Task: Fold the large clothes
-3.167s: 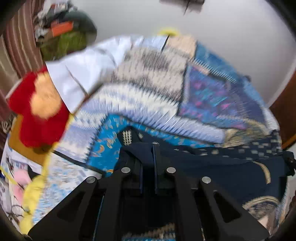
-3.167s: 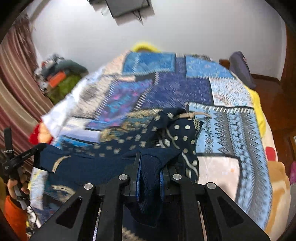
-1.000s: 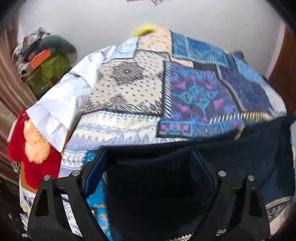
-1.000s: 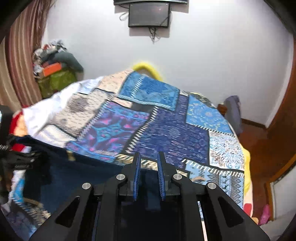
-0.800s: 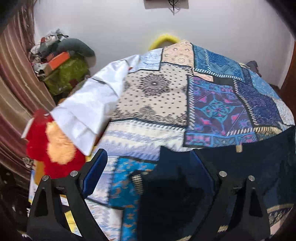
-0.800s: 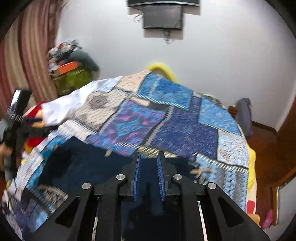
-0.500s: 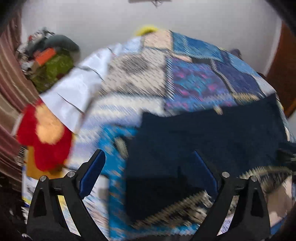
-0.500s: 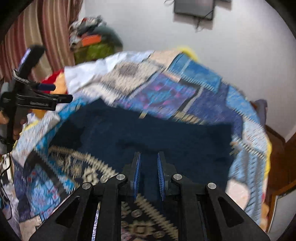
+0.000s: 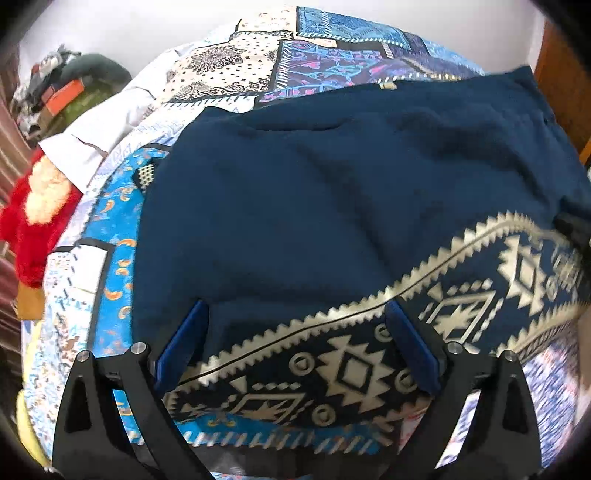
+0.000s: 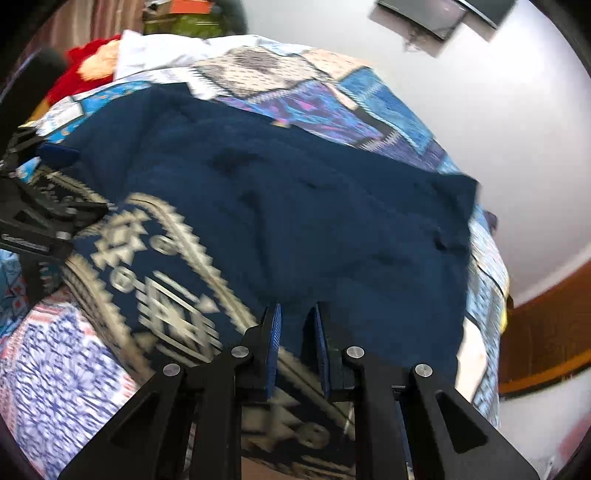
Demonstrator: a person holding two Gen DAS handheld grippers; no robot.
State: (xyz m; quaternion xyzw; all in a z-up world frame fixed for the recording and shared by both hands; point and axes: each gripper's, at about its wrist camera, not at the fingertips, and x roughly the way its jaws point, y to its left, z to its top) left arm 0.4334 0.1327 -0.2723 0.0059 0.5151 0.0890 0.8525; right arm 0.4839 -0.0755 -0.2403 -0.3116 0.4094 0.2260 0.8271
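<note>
A large navy garment (image 9: 332,184) with a cream geometric border (image 9: 351,369) lies spread flat on the patchwork bedspread (image 9: 240,70). My left gripper (image 9: 295,332) is open over its near left part, and its blue pads straddle the border without holding it. In the right wrist view the same garment (image 10: 314,221) fills the middle. My right gripper (image 10: 295,325) has its jaws close together on the garment's near hem. The left gripper shows at the left edge (image 10: 40,221) of that view.
A red and orange plush toy (image 9: 37,206) and a white sheet (image 9: 103,133) lie at the bed's left side. A pile of clothes (image 9: 66,88) sits beyond. A wall screen (image 10: 436,14) hangs above. A wooden door frame (image 10: 546,332) is at the right.
The garment went from bunched and held up to spread flat on the bed. The left gripper opened and let go of it. Both grippers lowered toward the near hem.
</note>
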